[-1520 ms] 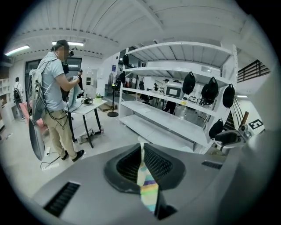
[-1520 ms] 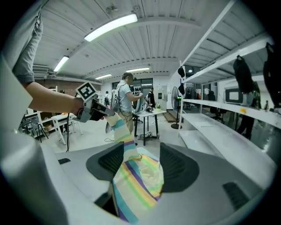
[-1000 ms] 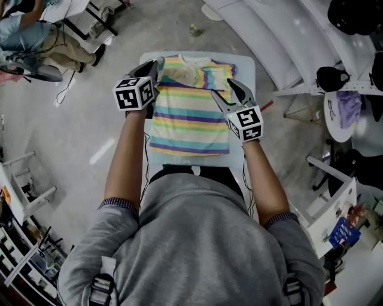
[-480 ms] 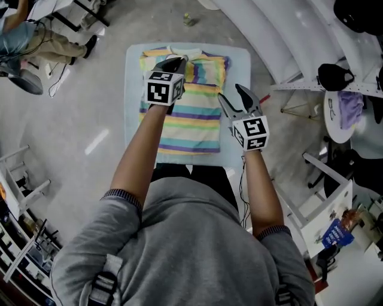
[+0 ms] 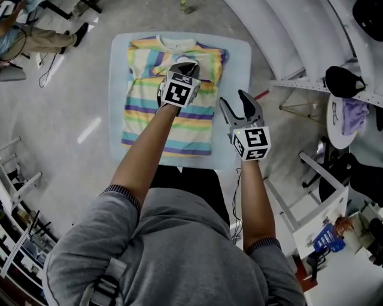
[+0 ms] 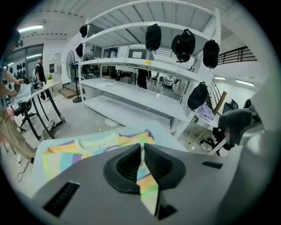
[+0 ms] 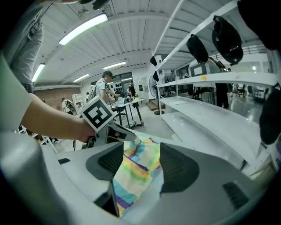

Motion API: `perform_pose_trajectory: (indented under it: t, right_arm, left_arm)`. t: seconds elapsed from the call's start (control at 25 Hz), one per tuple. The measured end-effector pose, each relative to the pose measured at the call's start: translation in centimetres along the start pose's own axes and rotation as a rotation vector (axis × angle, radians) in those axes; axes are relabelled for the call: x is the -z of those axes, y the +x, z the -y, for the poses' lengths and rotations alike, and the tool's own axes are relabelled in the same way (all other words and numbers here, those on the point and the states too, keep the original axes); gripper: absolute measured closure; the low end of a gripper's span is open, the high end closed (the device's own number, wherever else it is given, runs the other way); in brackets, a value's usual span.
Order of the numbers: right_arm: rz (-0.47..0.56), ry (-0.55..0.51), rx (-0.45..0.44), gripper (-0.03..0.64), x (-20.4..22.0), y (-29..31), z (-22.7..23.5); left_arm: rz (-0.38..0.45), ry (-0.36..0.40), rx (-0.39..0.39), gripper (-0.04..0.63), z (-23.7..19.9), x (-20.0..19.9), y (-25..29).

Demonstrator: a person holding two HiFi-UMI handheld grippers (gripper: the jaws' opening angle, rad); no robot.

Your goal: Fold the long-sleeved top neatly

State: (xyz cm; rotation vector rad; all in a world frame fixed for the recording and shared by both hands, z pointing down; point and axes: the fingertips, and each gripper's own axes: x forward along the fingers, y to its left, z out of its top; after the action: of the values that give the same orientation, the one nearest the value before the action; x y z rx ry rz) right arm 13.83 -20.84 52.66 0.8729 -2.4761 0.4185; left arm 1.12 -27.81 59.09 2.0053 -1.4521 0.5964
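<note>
The long-sleeved top [image 5: 149, 113], striped in yellow, green, blue and purple, lies flat on a pale blue table [image 5: 236, 66] with its collar at the far end. My left gripper [image 5: 187, 64] is low over the top's right chest, shut on a fold of sleeve cloth that stretches back toward the left shoulder. In the left gripper view its jaws [image 6: 142, 147] are almost together, with striped cloth [image 6: 74, 151] ahead. My right gripper [image 5: 233, 97] hangs open at the table's right edge with nothing between its fingers. Its own view shows the top [image 7: 136, 169] and the left gripper [image 7: 129, 137] beyond.
White shelving [image 5: 287, 36] runs along the right, with black caps [image 5: 344, 80] hanging from it. A small round table with purple cloth [image 5: 350, 113] stands at the far right. A seated person [image 5: 36, 36] is at the upper left. A bottle [image 5: 185, 6] stands on the floor beyond the table.
My left gripper has swept from the top's left shoulder across to its right chest and come lower, drawing cloth with it. The right gripper has drifted right, off the top to the table edge.
</note>
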Motion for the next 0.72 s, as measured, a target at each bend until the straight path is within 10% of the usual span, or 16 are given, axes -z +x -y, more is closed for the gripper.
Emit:
perform_pose_trajectory:
  t: [0.72]
  right_arm:
    - [-0.071, 0.017, -0.037, 0.341, 6.9, 0.6, 0.4]
  left_arm:
    - [-0.036, -0.121, 0.126, 0.514, 6.0, 6.1, 7.3]
